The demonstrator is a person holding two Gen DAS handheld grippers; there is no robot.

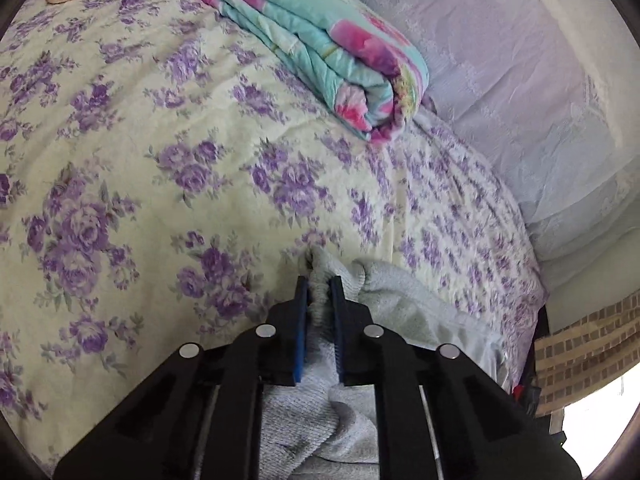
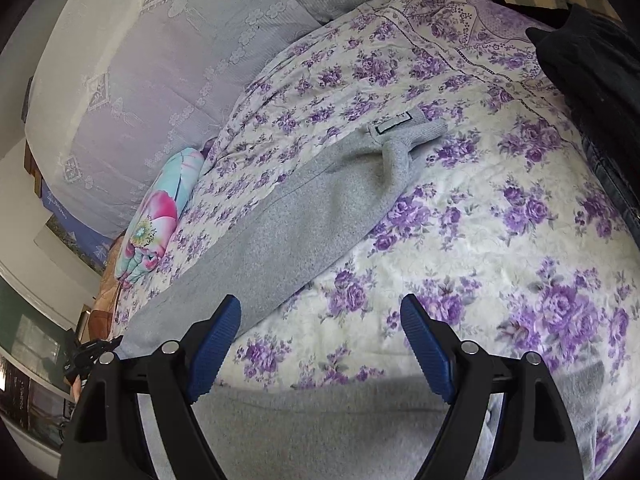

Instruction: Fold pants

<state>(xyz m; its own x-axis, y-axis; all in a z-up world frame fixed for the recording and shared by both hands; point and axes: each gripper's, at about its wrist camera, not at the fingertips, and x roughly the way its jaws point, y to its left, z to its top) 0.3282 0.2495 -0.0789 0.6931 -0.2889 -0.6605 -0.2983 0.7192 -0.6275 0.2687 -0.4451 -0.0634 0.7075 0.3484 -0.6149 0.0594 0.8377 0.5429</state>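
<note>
Grey knit pants (image 2: 304,204) lie stretched across a bed with a purple-flowered sheet (image 2: 500,216). A ribbed cuff with a small label (image 2: 394,126) points to the far end, and more grey cloth runs under the right gripper. My right gripper (image 2: 320,312) stands open above the sheet beside the pants' edge, with nothing between its blue pads. In the left wrist view my left gripper (image 1: 319,286) is shut on a bunched ribbed edge of the pants (image 1: 320,272), and the grey cloth (image 1: 400,304) trails back under the gripper.
A folded turquoise and pink quilt (image 1: 320,40) lies on the bed near lace-covered pillows (image 1: 500,60). Dark clothing (image 2: 592,92) rests at the bed's far right side. The quilt (image 2: 160,216) also shows at the left in the right wrist view.
</note>
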